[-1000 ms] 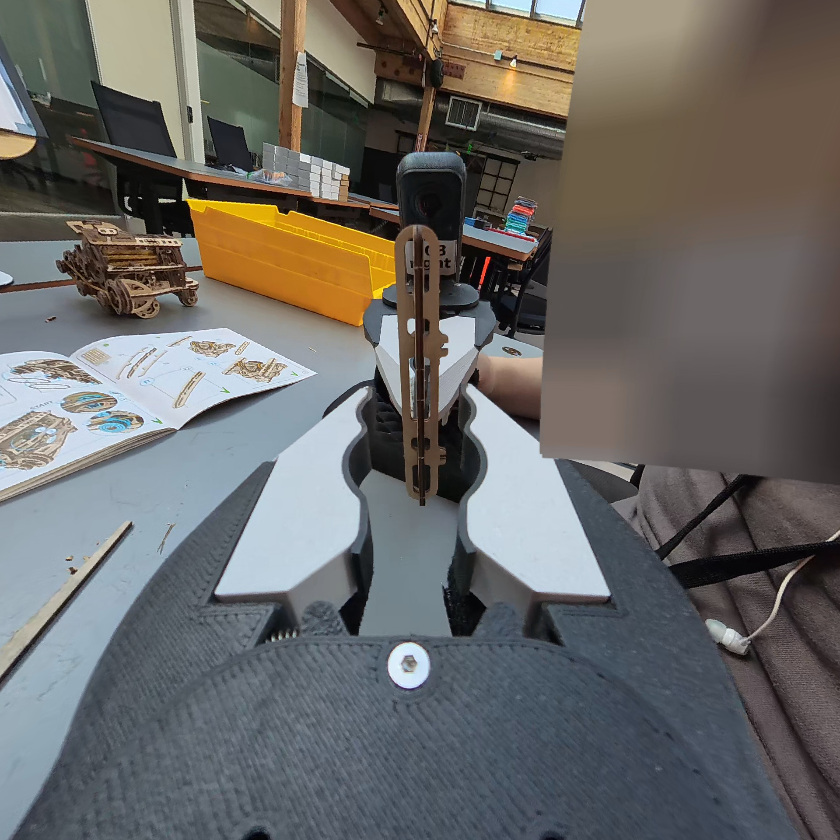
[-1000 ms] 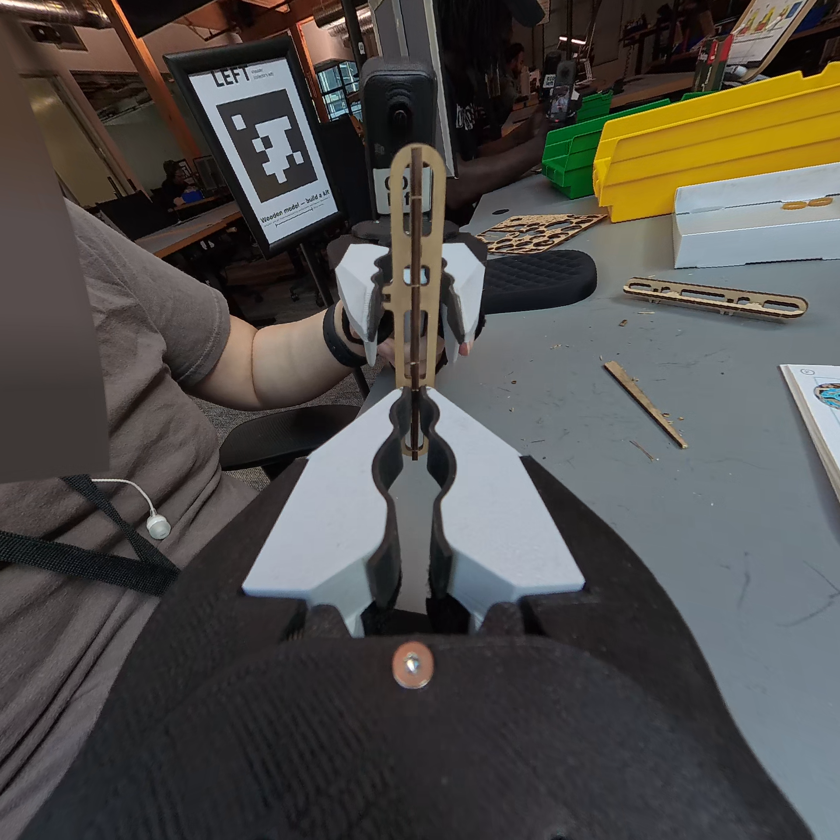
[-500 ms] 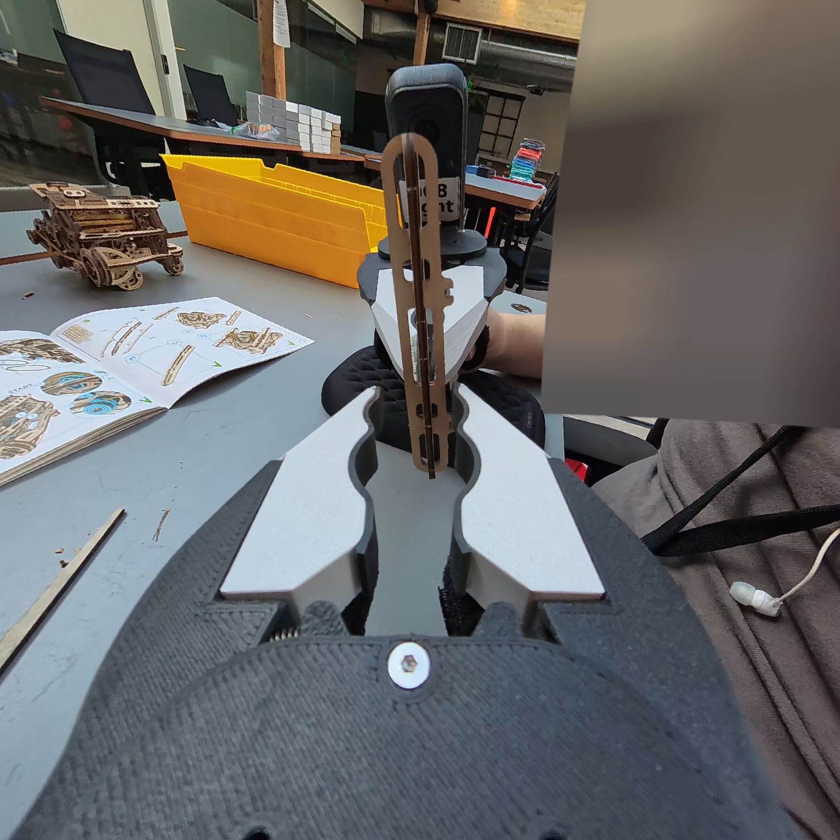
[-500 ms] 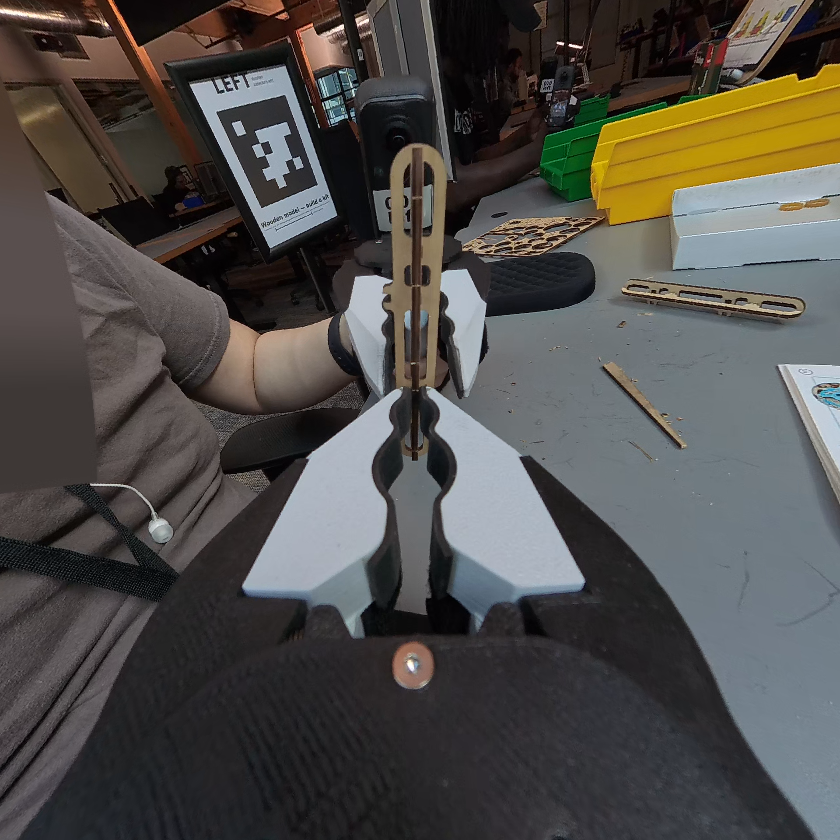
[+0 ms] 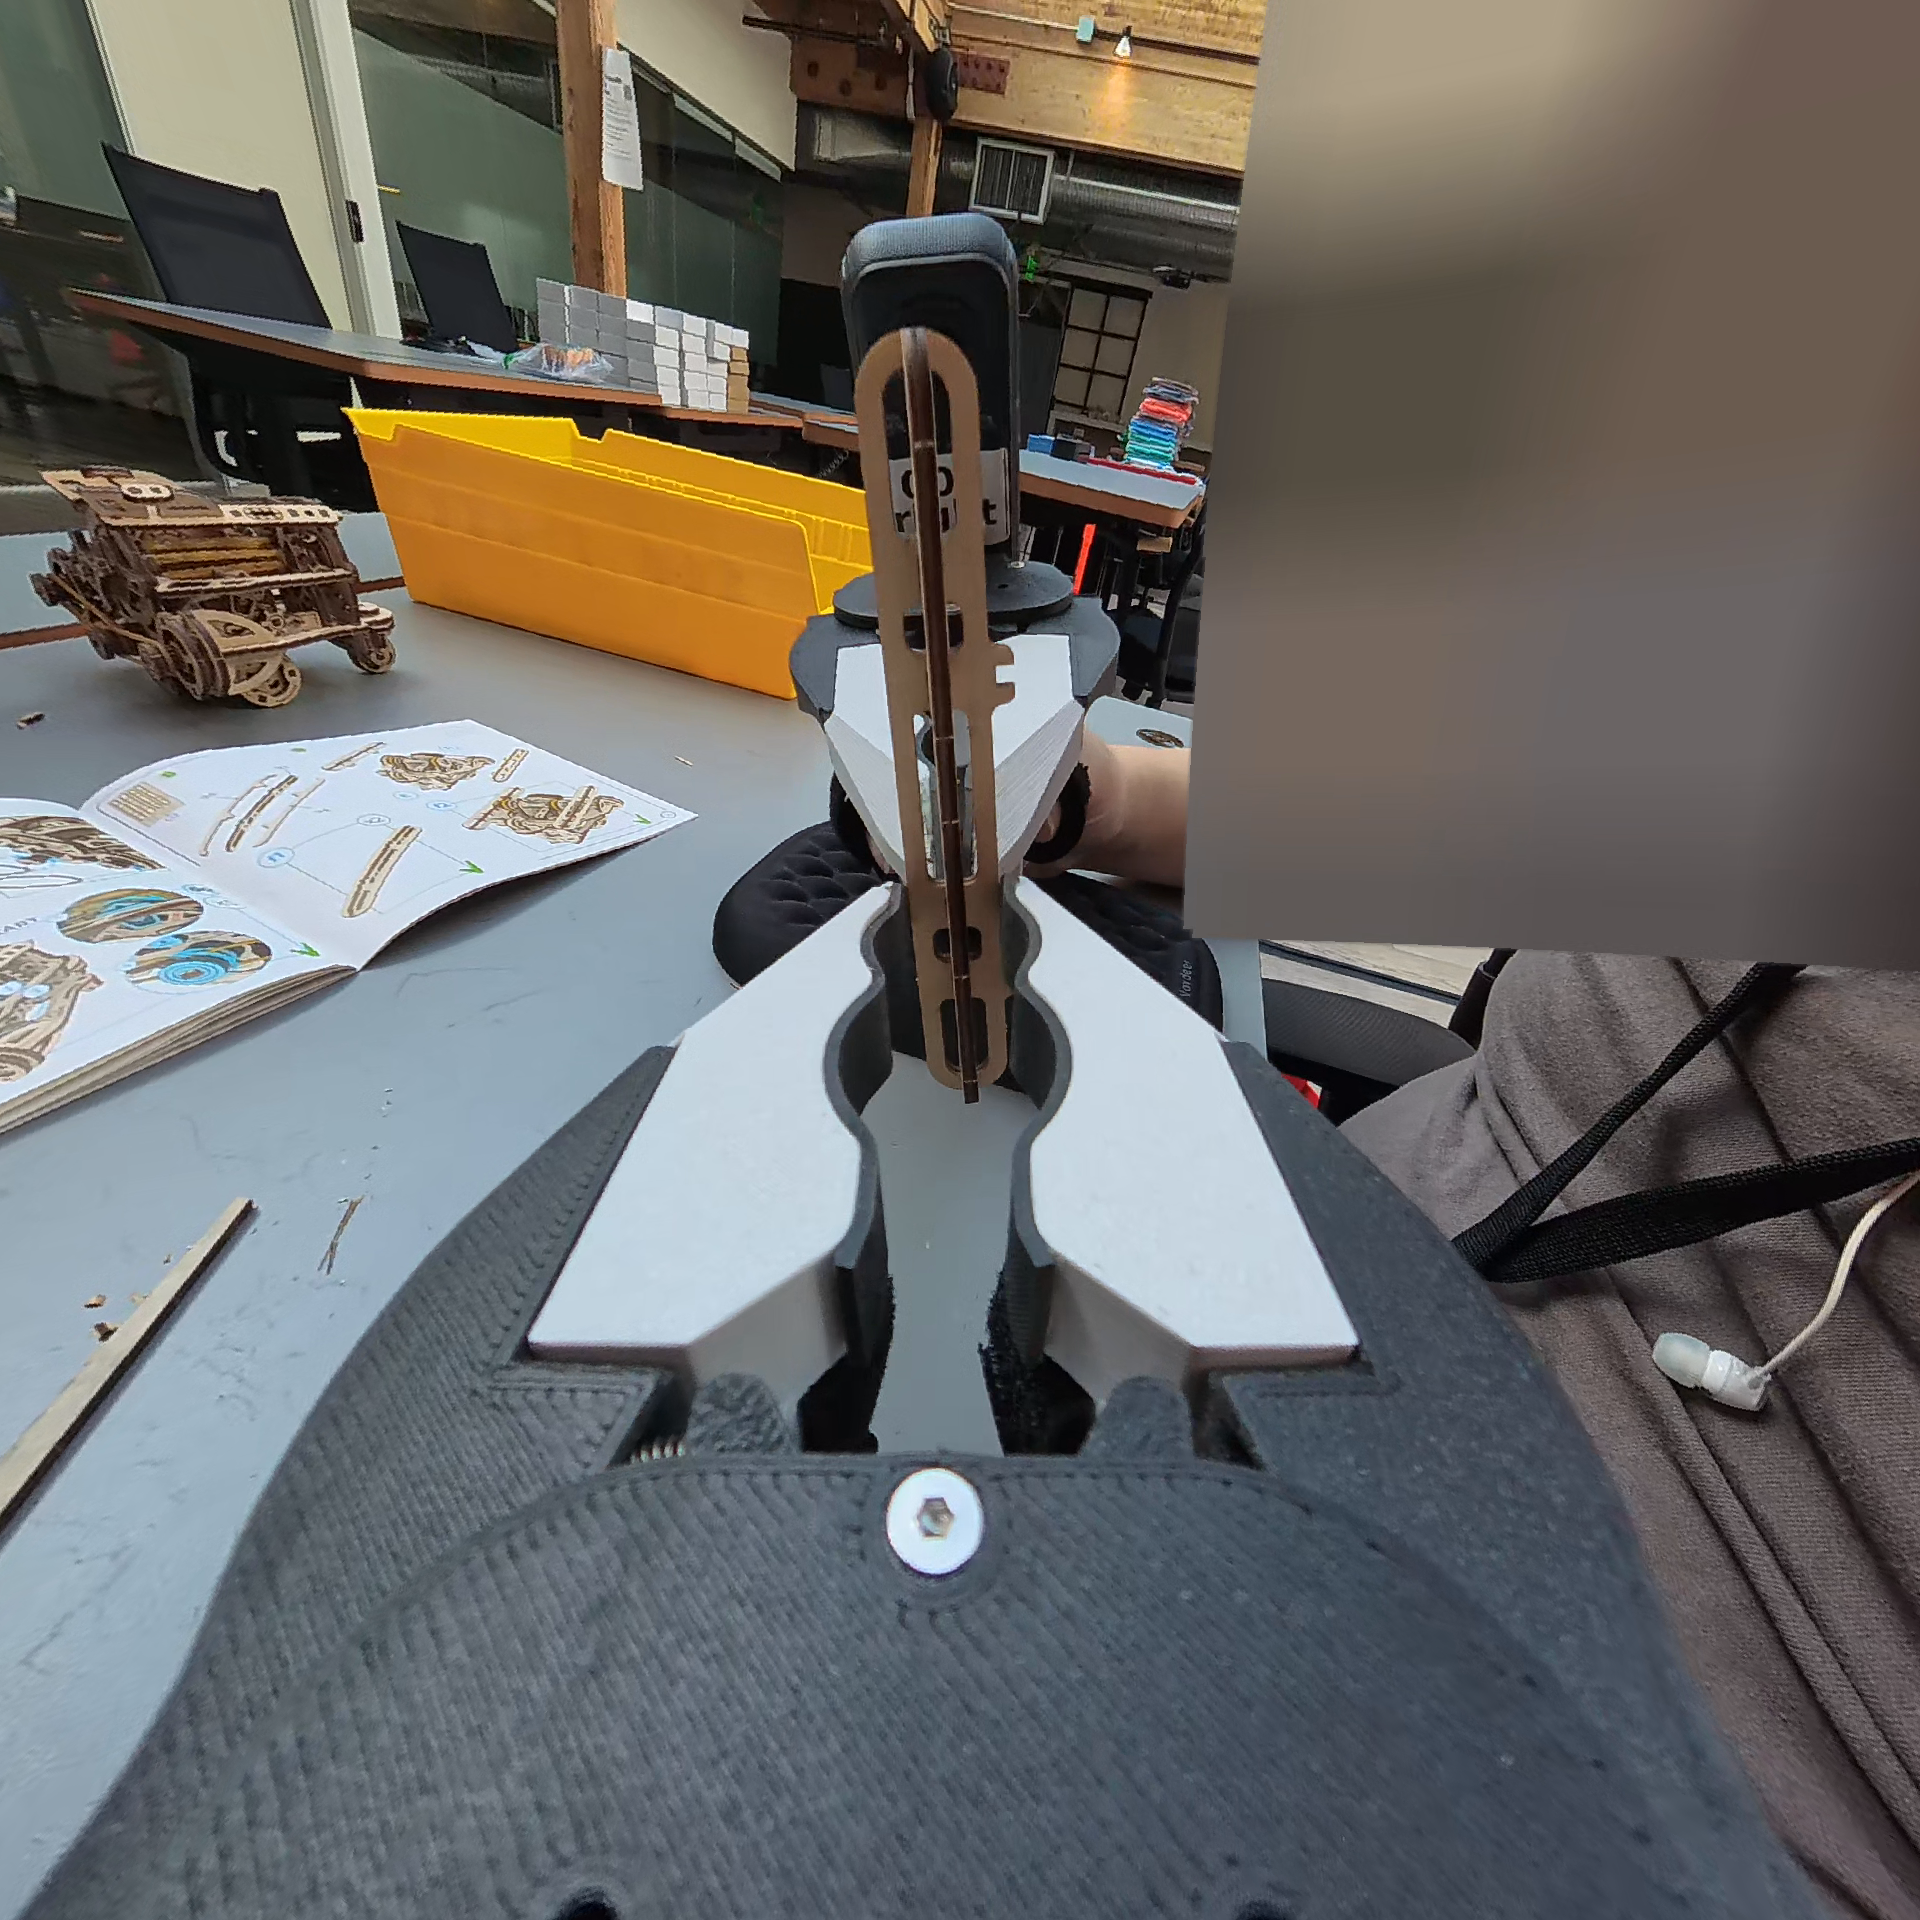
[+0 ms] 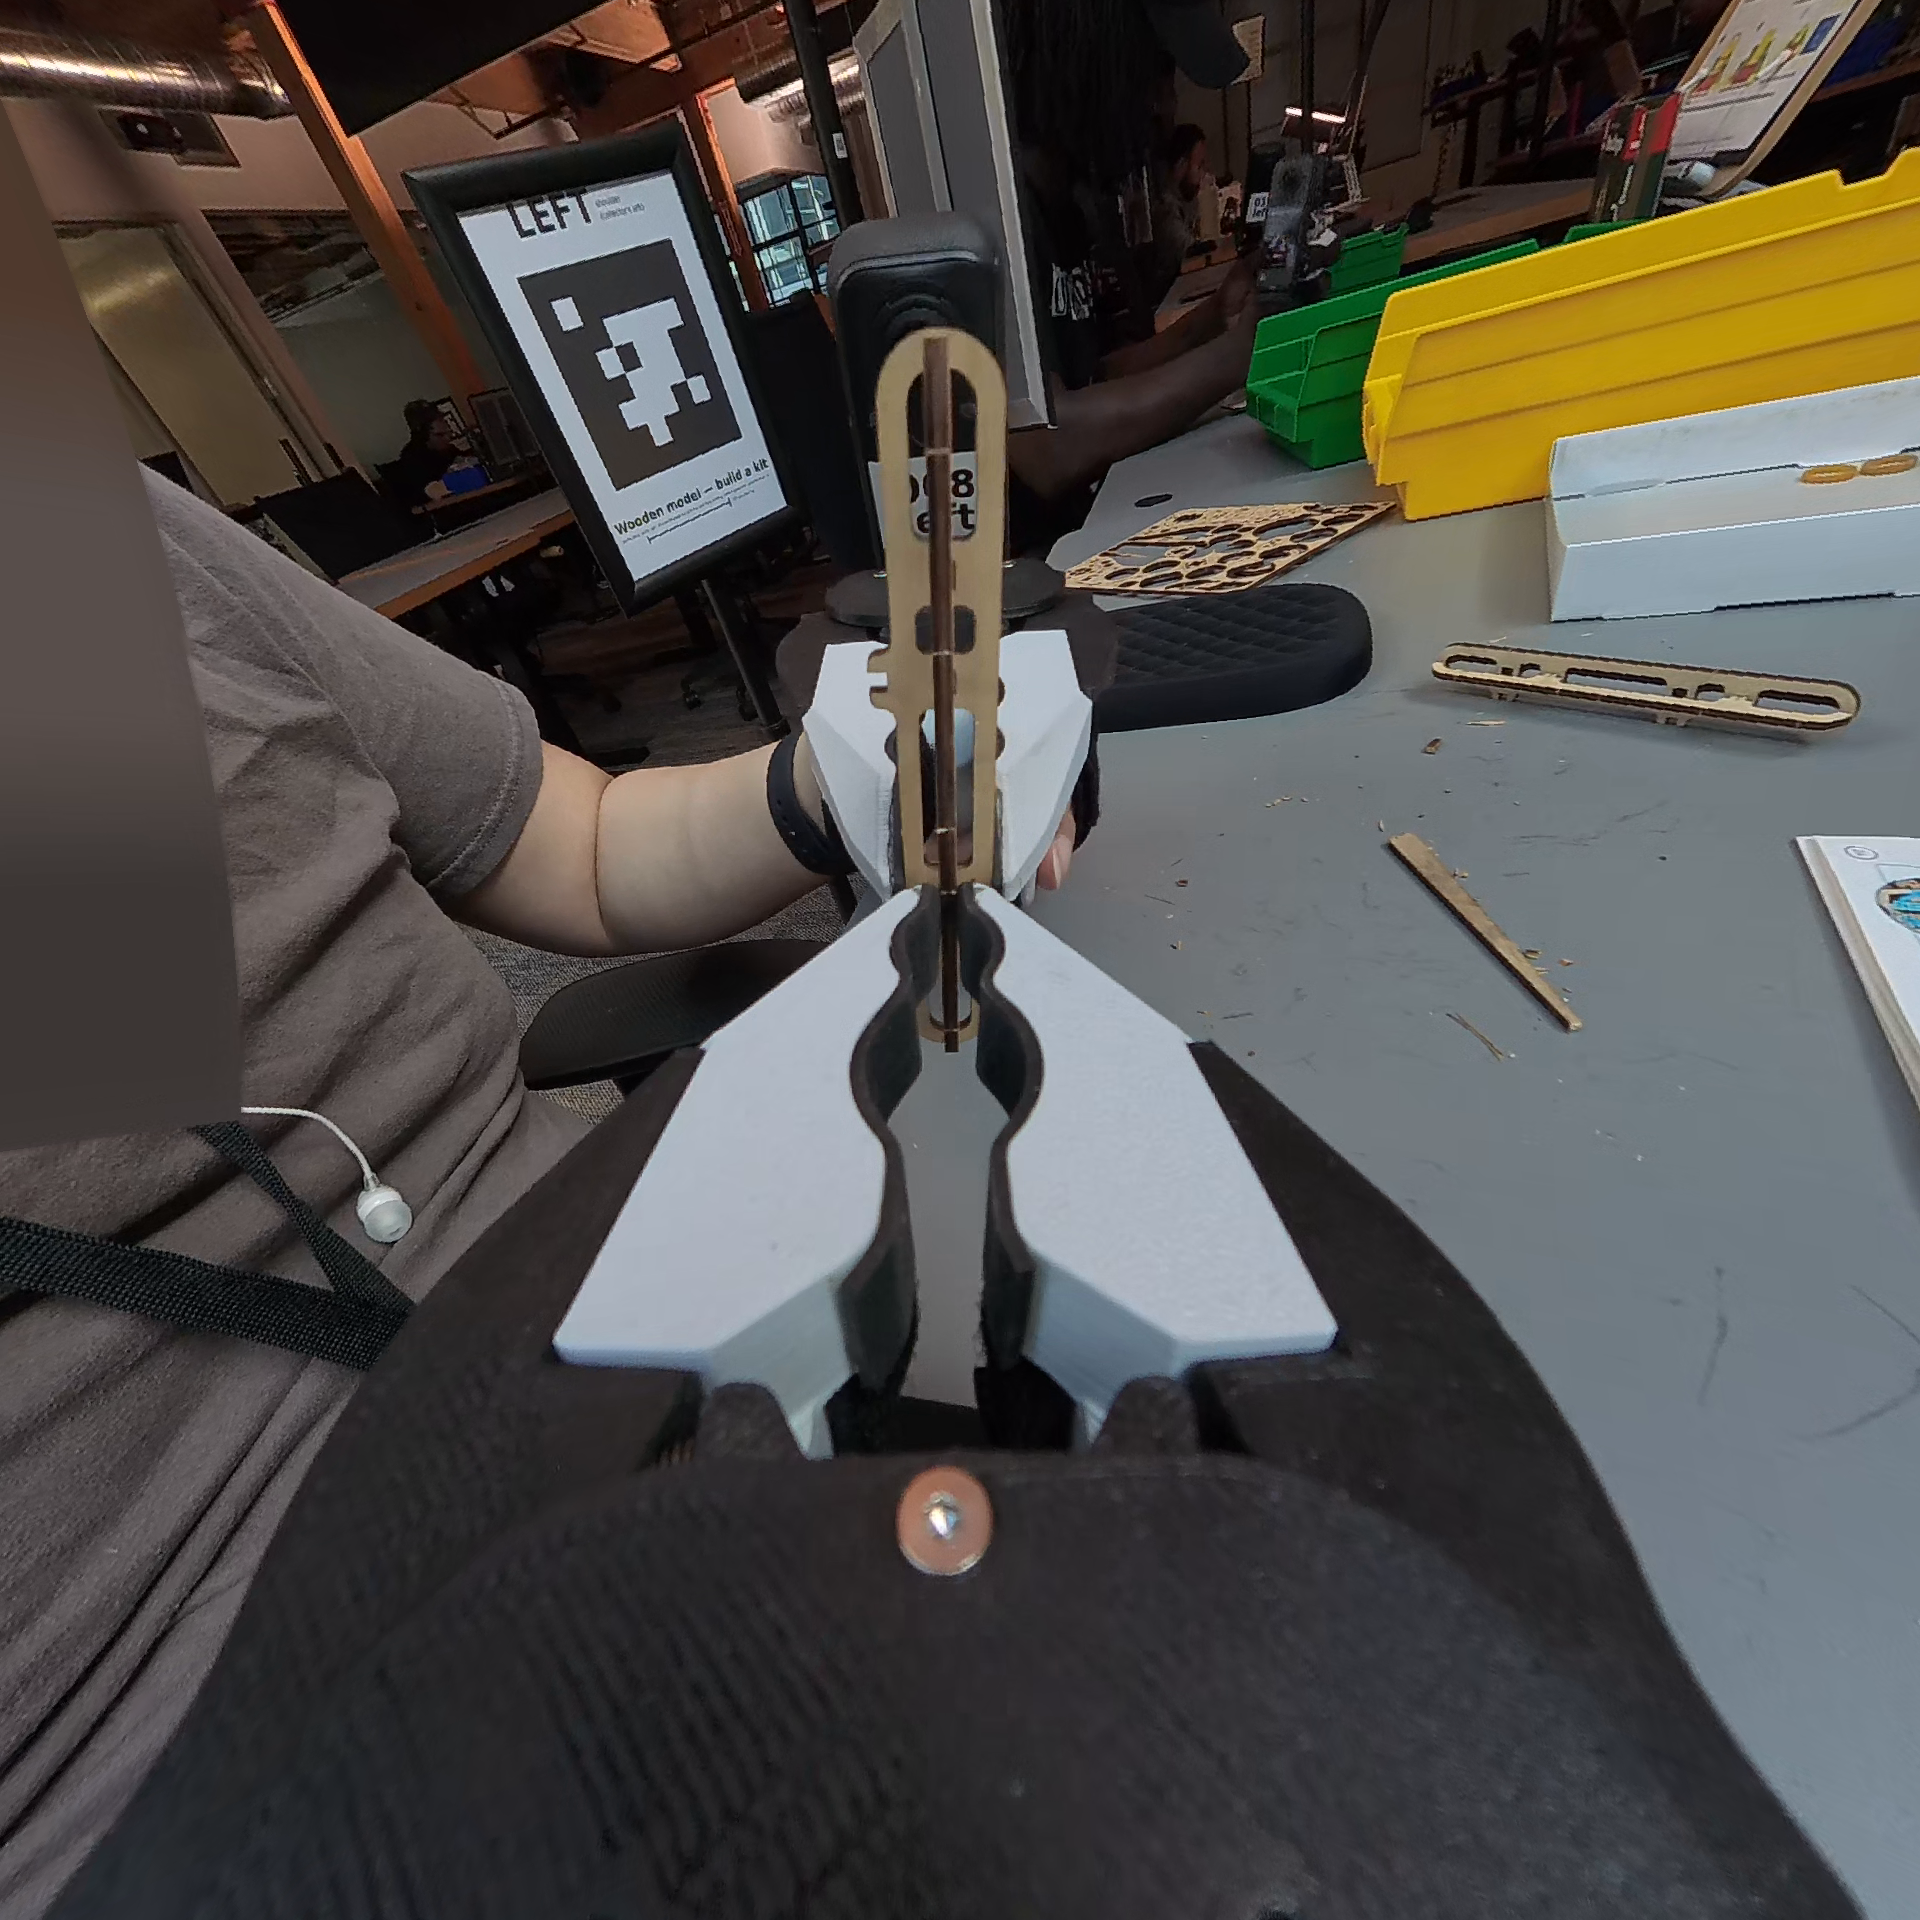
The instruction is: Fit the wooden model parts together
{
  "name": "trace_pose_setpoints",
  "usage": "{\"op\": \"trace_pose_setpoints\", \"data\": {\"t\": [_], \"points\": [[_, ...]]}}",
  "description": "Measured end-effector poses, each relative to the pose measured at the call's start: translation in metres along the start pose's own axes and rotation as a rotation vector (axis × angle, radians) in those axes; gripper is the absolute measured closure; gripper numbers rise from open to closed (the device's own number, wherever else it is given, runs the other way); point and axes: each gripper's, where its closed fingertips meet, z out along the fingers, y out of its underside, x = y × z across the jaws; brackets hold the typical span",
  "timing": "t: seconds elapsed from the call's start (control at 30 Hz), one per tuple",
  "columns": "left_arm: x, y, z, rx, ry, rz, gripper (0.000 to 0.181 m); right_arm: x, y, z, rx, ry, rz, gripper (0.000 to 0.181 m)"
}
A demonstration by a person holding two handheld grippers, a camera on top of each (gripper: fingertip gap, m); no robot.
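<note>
Your right claw (image 6: pixel 948 914) pinches the lower end of the slotted, upright, tan wooden strip (image 6: pixel 940 665), while your left claw (image 5: pixel 961 914) stands released around it at twelve o'clock above the grey surface (image 6: pixel 1558 1091).

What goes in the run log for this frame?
right gripper: shut on wooden strip | left gripper: open around strip | booklet: on table

Each of the left tongs (image 5: pixel 940 914) and the right tongs (image 6: pixel 943 899) has two pale grey angular fingers with dark wavy inner pads, set in a black ribbed housing with one silver screw (image 5: pixel 933 1524). The person wears a grey-brown short-sleeved shirt (image 6: pixel 343 748), a black wristband (image 6: pixel 795 805) and a black strap (image 5: pixel 1662 1210).
</note>
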Motion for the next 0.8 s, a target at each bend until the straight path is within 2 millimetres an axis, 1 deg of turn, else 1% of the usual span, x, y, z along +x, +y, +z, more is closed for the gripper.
{"op": "trace_pose_setpoints", "data": {"t": [0.2,0.43,0.47,0.67,0.8], "points": [[-0.0017,-0.0053,-0.0033,0.039,-0.005,-0.025,0.167,0.0018,-0.0047,-0.0031,0.034,0.006,0.012,0.18],[0.0004,-0.0028,-0.0006,0.026,0.0,-0.019,0.168,0.0003,-0.0025,-0.0011,0.017,0.001,0.003,0.179],[0.0003,-0.0028,-0.0005,0.026,0.0,-0.019,0.167,-0.0004,-0.0026,-0.0013,0.018,-0.003,0.002,0.181],[0.0009,-0.0023,-0.0009,0.022,0.002,-0.022,0.167,-0.0005,-0.0017,-0.0011,0.011,0.002,-0.003,0.181],[-0.0016,-0.0041,-0.0079,0.034,-0.012,-0.017,0.166,-0.0008,-0.0028,-0.0021,0.02,-0.003,0.005,0.181]]}}
